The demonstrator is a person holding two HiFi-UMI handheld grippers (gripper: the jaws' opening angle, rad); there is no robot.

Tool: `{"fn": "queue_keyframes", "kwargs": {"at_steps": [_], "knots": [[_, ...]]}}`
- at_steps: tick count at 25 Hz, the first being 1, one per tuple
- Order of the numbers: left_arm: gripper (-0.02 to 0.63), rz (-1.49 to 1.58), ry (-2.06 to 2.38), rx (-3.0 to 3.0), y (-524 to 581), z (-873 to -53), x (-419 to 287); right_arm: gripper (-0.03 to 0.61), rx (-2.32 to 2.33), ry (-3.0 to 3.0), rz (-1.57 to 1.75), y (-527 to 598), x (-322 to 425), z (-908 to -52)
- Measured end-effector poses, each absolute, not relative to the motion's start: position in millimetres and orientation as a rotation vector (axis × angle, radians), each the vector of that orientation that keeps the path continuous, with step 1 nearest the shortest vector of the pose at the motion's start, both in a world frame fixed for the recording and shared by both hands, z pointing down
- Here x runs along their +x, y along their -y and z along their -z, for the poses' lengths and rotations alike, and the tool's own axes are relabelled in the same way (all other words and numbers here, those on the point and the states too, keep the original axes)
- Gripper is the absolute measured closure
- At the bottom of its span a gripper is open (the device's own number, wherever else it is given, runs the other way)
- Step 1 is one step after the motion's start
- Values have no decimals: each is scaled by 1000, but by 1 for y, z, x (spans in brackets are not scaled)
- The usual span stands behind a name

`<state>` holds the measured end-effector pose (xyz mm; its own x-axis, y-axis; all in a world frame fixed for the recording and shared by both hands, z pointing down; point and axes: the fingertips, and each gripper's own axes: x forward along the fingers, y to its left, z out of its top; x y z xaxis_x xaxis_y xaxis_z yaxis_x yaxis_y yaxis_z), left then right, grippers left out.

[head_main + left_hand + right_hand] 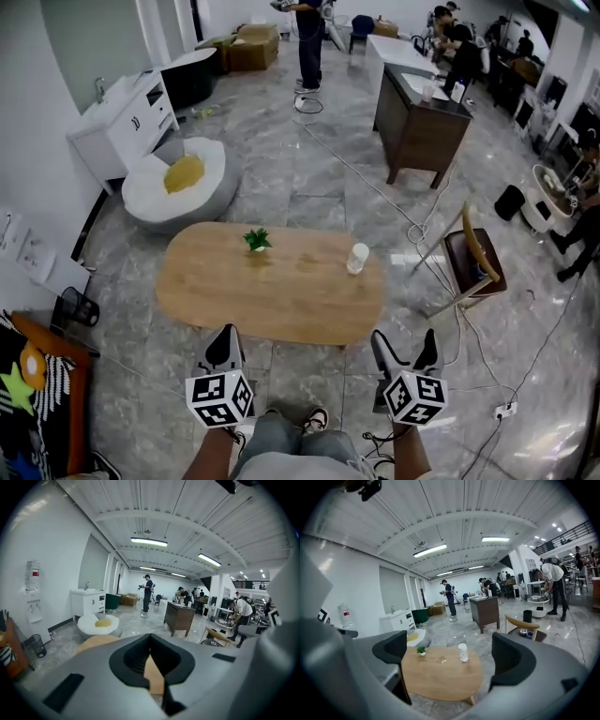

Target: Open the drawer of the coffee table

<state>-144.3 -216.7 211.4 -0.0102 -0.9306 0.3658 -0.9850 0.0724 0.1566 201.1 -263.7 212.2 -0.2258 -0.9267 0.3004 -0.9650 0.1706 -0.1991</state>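
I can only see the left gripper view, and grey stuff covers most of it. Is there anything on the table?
Observer: Yes. The head view shows the oval light-wood coffee table with a small green potted plant on it.
Operator: Anything else on there?
Observer: A clear cup stands upright to the plant's right, apart from it.
Operator: Is my other tool open?
Observer: Yes. The right tool has its jaws wide apart with nothing between them, and the table lies beyond it.
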Motion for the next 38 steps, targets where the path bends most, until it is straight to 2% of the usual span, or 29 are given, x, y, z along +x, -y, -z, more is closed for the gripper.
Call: {"fn": "queue_keyframes", "kwargs": {"at_steps": [13,25,31,38], "knots": [[620,-168,2016,1897,248,-203,-143,25,1825,2369,-519,295,183,-207],[620,-251,1914,1948,263,-236,-123,32,1798,2306,-571,295,179,-250],[620,-351,1825,1961,278,-301,-95,34,1793,2230,-640,285,193,-305],[620,-442,1728,1945,278,-422,-72,35,1762,2177,-779,268,198,-430]]}}
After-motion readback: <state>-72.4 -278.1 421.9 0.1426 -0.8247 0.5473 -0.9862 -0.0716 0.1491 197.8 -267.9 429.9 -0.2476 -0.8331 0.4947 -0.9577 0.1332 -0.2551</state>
